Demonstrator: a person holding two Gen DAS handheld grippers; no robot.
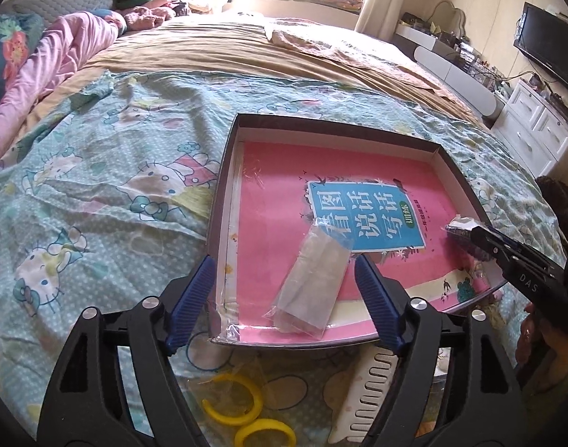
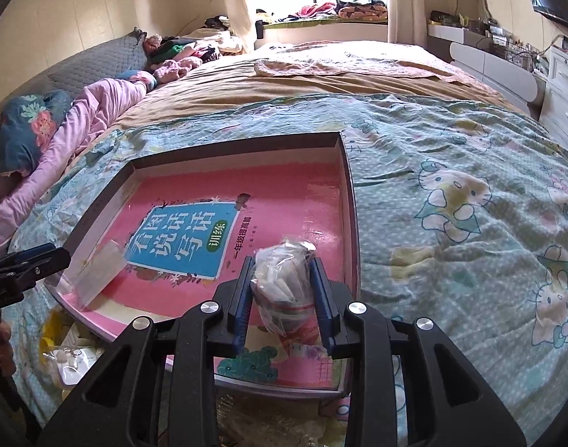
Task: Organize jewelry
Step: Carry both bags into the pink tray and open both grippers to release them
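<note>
A shallow dark-walled cardboard tray (image 2: 352, 201) lies on a pale blue cartoon-cat bedsheet (image 2: 451, 193), with a glossy pink book cover bearing a blue title panel (image 2: 187, 234) filling its floor. The right gripper (image 2: 284, 279), black with blue pads, has a crumpled clear plastic bag of small pale pieces (image 2: 284, 279) between its narrowly parted jaws, above the tray's near right part. A flat clear plastic packet (image 2: 97, 273) lies at the tray's near left corner, just beside the left gripper's dark tip (image 2: 41, 260) at the frame's left edge.

The white comb (image 1: 365, 395) and lower yellow ring (image 1: 265, 434) run behind the gripper frame — the small bag's (image 2: 284, 283) contents stay unreadable.
</note>
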